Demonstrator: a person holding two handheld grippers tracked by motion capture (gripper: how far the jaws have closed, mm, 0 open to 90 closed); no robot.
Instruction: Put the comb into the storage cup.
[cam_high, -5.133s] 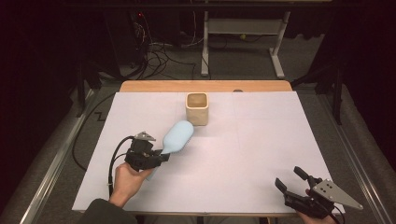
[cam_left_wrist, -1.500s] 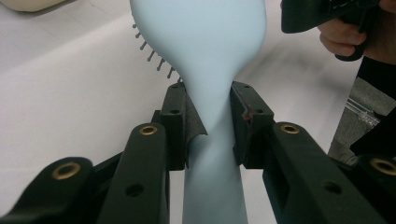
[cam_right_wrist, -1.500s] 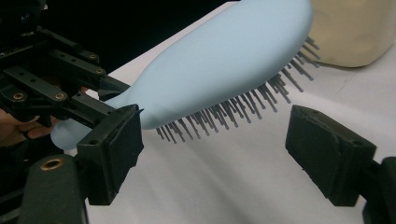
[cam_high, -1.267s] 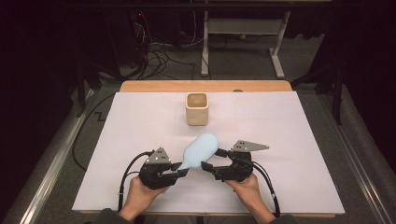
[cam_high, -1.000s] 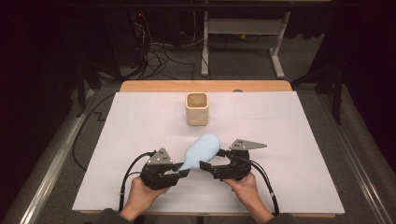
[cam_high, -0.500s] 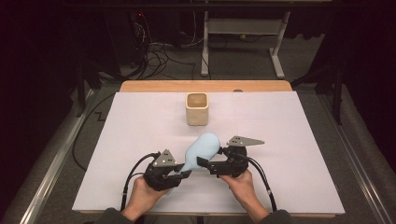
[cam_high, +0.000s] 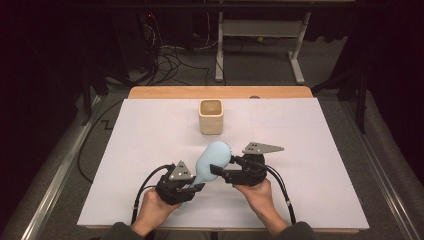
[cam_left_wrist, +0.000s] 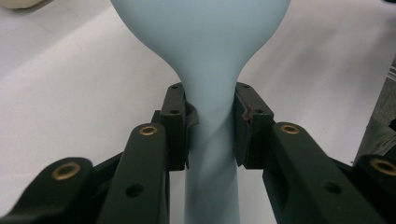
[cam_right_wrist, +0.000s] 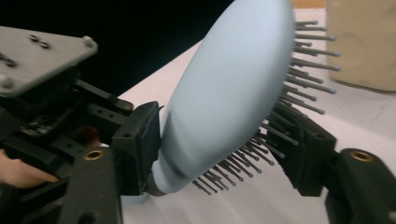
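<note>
Pale blue plastic, that hairbrush you have between your two tools, held up over the near middle of the white-covered table. Its long axis runs on a slant in the high view: the handle end low and towards you on the left, the broad head up and away to the right, aimed roughly at the beige cup standing farther back, well apart from it. The bristles face your right side.

Your left gripper is clenched on the narrow neck of the handle, a pad pressed against each flank, with the head swelling out just beyond the jaws.

Your right gripper has the lower part of the head between its jaws, which have just been closing. One pad lies against the smooth back of the brush; the opposite pad meets the bristle tips. Whether that side presses firmly you cannot tell from here.

Both your hands sit low at the near edge, close together.
</note>
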